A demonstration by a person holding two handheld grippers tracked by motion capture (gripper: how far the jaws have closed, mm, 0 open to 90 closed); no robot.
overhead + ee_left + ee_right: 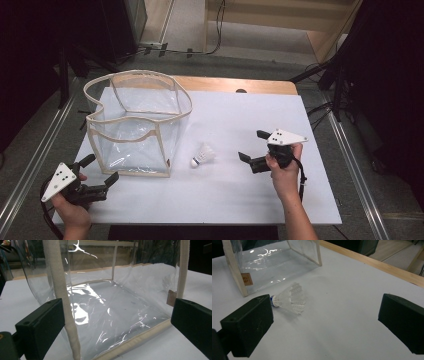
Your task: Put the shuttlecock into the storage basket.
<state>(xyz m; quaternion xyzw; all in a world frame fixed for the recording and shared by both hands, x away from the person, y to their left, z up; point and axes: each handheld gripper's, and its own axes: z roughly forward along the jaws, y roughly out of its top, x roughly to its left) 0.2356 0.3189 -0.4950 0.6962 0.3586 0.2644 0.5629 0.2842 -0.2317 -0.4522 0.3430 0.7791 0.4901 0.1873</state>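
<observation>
A clear plastic bag (135,122) with cream fabric trim stands open on the white table (225,195), left of centre. A white shuttlecock (202,155) lies on its side just right of the bag, cork toward the front. My left gripper (99,170) is open at the bag's near left corner, jaws pointing at the bag's front wall (107,315). My right gripper (254,145) is open to the right of the shuttlecock (290,300), with nothing between its jaws. The bag's corner with a brown label (247,279) appears in the right gripper view.
A wooden strip (235,85) runs along the table's far edge. Black stands and cables (320,75) surround the table on the floor. Bare white tabletop lies between the two grippers and in front of the shuttlecock.
</observation>
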